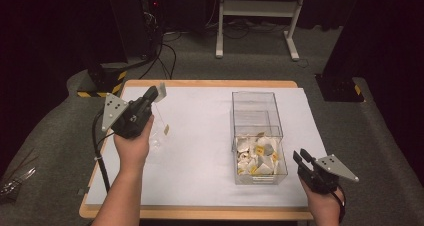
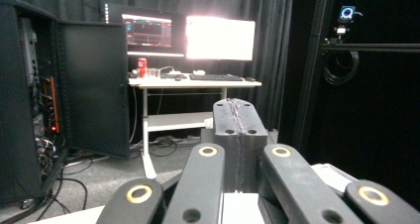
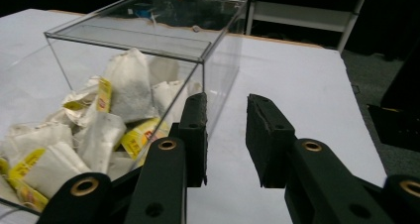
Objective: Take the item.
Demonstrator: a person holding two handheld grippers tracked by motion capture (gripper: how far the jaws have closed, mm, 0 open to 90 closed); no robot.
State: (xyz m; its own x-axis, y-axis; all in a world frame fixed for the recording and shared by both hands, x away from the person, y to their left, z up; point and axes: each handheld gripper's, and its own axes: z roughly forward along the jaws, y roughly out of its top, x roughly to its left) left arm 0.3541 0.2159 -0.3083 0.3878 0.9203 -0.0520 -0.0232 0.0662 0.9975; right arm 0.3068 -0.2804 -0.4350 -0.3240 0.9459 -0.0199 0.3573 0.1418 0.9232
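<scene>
Above the table's left side, the left gripper [image 1: 156,94] pinches a tea bag [image 1: 160,92]; beside the clear box [image 1: 257,136], the right gripper [image 1: 301,158] gapes.

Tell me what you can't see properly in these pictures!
- What the left tongs pinch: in the left gripper view the shut jaws cover it; in the high view it is a small pale scrap with a string and tag.
- Print on the yellow tea bag tags: too small and blurred.
- Tea bags at the bottom of the clear box: buried under others.
- Right hand: cut off by the high view's bottom edge.
</scene>
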